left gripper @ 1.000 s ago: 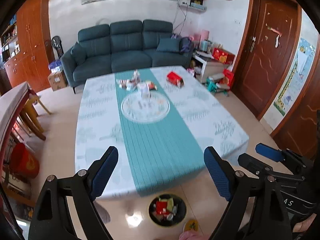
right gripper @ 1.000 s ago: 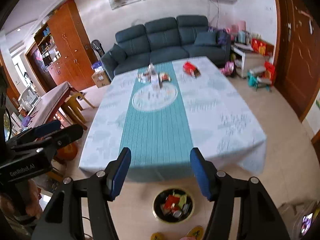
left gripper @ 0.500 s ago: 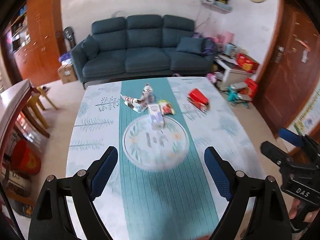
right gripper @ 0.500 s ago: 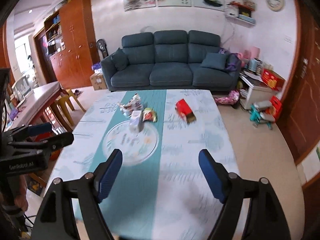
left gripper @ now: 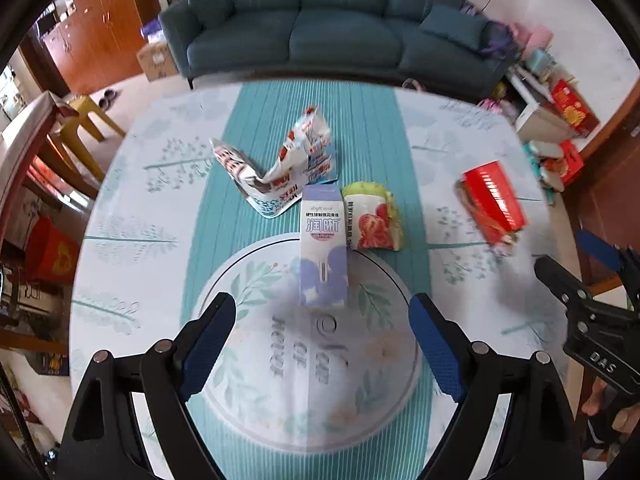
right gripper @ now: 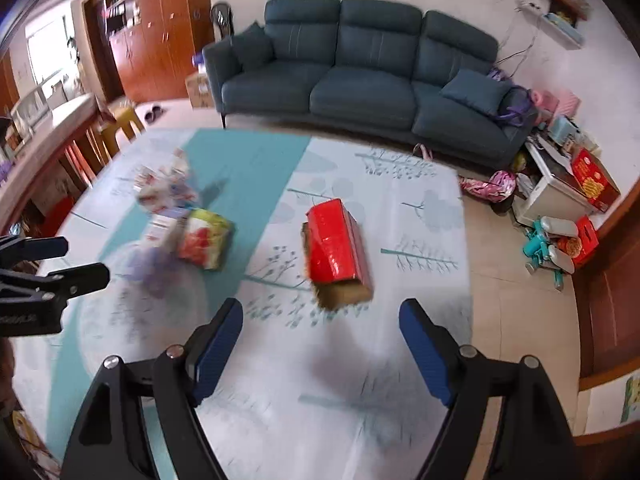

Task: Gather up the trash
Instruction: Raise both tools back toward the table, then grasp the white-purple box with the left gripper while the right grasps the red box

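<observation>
Trash lies on the table [left gripper: 132, 200]. A pale purple carton [left gripper: 323, 248] rests on a round placemat [left gripper: 256, 352], just ahead of my left gripper [left gripper: 323, 332], which is open and holds nothing. Beside the carton is a strawberry-print packet [left gripper: 374, 220], and behind it a crumpled white, red and blue wrapper [left gripper: 280, 168]. A red box [right gripper: 338, 248] with an open cardboard end lies just ahead of my right gripper [right gripper: 320, 332], also open with nothing between its fingers. In the right wrist view the packet [right gripper: 204, 240] is blurred, and my left gripper [right gripper: 68, 260] shows at the left edge.
A teal runner [left gripper: 316, 100] crosses the white patterned tablecloth. Beyond the table stand a dark blue sofa [right gripper: 360, 80] and wooden cabinets [right gripper: 160, 20]. A yellow stool [left gripper: 90, 116] is at the left. Boxes and toys [right gripper: 560, 232] clutter the floor on the right.
Both grippers moved forward over the table and tilted down toward the trash. The floor bin dropped out of view. The right jaws stand wider than a second ago.
</observation>
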`<state>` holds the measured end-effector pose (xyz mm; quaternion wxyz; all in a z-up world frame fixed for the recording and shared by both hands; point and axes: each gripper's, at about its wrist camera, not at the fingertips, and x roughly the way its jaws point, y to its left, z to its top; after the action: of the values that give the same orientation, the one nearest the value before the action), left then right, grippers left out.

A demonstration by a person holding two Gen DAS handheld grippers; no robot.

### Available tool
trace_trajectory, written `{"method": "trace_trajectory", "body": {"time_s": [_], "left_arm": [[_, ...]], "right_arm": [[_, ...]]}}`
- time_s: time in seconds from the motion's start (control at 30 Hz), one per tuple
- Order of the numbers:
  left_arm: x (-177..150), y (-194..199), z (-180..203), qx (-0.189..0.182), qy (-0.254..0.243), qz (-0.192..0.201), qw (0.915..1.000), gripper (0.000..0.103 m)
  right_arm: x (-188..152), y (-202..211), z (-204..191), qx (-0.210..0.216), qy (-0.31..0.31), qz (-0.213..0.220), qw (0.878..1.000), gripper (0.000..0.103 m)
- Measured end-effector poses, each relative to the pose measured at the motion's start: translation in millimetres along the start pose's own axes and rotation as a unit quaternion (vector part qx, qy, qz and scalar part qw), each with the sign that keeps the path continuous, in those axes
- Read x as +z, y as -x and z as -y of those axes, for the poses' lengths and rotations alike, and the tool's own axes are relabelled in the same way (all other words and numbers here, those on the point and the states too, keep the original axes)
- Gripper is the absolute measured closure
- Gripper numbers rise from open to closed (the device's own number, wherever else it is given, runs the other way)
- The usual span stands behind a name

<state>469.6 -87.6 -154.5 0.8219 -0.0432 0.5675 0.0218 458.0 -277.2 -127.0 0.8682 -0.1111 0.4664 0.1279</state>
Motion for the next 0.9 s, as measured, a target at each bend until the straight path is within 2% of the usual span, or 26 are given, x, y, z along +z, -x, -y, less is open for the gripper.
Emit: {"method": "trace_trajectory", "body": {"time_s": [0.27,0.5,0.57,0.63,0.7,0.8,0.87,0.9], "left_arm": [[18.4,-56.0,5.1,0.029,0.027,-0.037,0.9985,0.016],[23.4,-81.2,0.9,0.045,0.040,-0.050,0.9970,0.018],[24.0,-85.9,-2.8,0.042,0.045,-0.057,0.9965,0.027],[24.0,-92.6,-6.4,0.038,0.050,-0.066,0.9959,0.036],[24.0,-93.8,-8.1,0.036,0.053,-0.063,0.9960,0.039],[24.1,-93.5,-7.5,0.033,0.048,-0.059,0.9966,0.048],[25.3,-90.4,-5.7,0.030,0.043,-0.055,0.9971,0.067],[25.2,-89.7,-4.8,0.031,0.040,-0.055,0.9972,0.068]], "right_arm": [[20.8,-78.3,3.5,-0.014,0.042,-0.033,0.998,0.022],[24.3,-101.1,1.1,-0.016,0.065,-0.045,0.997,0.022],[23.2,-105.4,0.1,-0.015,0.068,-0.051,0.996,0.022],[21.3,-108.4,-0.8,-0.015,0.070,-0.057,0.996,0.033],[21.2,-108.0,1.3,-0.006,0.063,-0.056,0.996,0.047],[23.1,-107.8,2.2,-0.001,0.056,-0.059,0.997,0.048],[23.1,-106.1,1.8,-0.002,0.055,-0.057,0.997,0.050],[23.6,-106.5,2.2,-0.001,0.053,-0.056,0.997,0.052]]}}
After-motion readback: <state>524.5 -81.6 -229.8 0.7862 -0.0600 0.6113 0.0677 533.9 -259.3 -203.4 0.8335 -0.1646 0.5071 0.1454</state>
